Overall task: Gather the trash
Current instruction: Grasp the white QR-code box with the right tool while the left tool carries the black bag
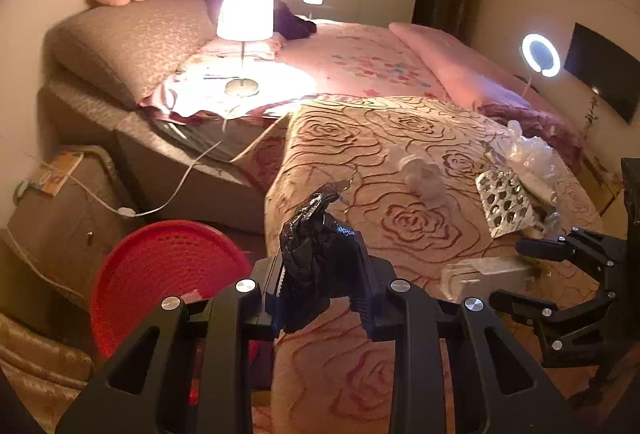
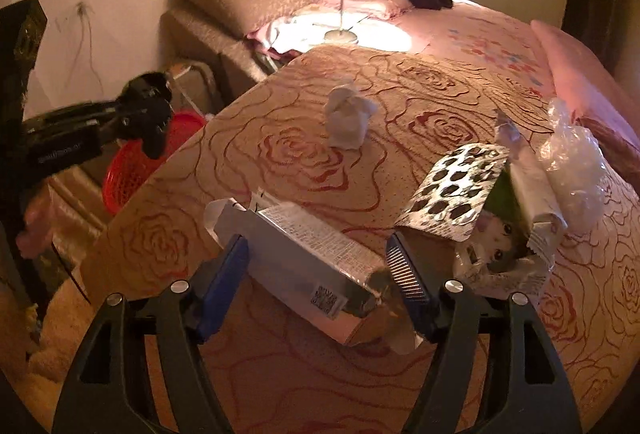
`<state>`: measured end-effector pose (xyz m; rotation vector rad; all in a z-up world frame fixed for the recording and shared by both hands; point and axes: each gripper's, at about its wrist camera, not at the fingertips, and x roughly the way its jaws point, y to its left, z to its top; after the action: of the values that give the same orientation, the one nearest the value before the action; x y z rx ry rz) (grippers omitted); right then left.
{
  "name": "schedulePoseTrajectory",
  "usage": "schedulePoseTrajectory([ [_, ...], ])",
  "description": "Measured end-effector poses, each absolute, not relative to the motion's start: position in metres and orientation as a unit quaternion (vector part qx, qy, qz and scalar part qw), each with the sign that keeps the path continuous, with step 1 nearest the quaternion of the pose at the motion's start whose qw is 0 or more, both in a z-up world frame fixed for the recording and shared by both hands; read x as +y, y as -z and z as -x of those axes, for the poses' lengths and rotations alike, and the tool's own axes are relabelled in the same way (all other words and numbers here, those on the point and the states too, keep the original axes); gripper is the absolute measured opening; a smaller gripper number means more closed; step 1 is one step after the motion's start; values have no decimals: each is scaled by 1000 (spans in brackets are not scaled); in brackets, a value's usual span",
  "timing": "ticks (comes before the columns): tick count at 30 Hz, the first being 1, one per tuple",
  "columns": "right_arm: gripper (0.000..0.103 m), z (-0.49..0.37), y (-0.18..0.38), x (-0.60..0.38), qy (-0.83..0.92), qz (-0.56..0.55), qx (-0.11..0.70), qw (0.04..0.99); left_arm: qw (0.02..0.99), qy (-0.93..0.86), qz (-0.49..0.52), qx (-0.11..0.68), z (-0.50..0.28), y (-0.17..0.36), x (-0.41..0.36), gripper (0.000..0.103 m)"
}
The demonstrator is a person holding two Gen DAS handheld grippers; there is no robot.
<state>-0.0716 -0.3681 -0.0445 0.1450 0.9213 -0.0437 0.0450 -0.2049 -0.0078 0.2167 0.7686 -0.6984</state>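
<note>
My left gripper (image 1: pixel 320 266) is shut on a crumpled black plastic bag (image 1: pixel 316 234), held over the bed's edge beside the red mesh basket (image 1: pixel 160 274). In the right wrist view the left gripper (image 2: pixel 138 113) shows blurred above that red basket (image 2: pixel 132 169). My right gripper (image 2: pixel 316 246) stands open, its blue pads (image 2: pixel 408 282) on either side of a white carton (image 2: pixel 304 258) lying on the rose-patterned blanket (image 2: pixel 280 153). The same carton (image 1: pixel 488 274) sits between the right gripper's (image 1: pixel 512 274) fingers in the left wrist view.
On the blanket lie a crumpled white tissue (image 2: pixel 348 113), a silver spotted wrapper (image 2: pixel 456 189), clear plastic film (image 2: pixel 572 161) and a printed packet (image 2: pixel 504 254). A lit lamp (image 1: pixel 245 9) stands on the bedside surface; its cord (image 1: pixel 168 197) trails near the basket. A ring light (image 1: pixel 540 54) glows at the right.
</note>
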Motion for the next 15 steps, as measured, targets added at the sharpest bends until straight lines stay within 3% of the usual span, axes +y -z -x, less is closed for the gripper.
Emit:
schedulePoseTrajectory([
  [15,68,70,46,-331,-12,-79,469,879,871,317,-61,370,-38,6,-161,27],
])
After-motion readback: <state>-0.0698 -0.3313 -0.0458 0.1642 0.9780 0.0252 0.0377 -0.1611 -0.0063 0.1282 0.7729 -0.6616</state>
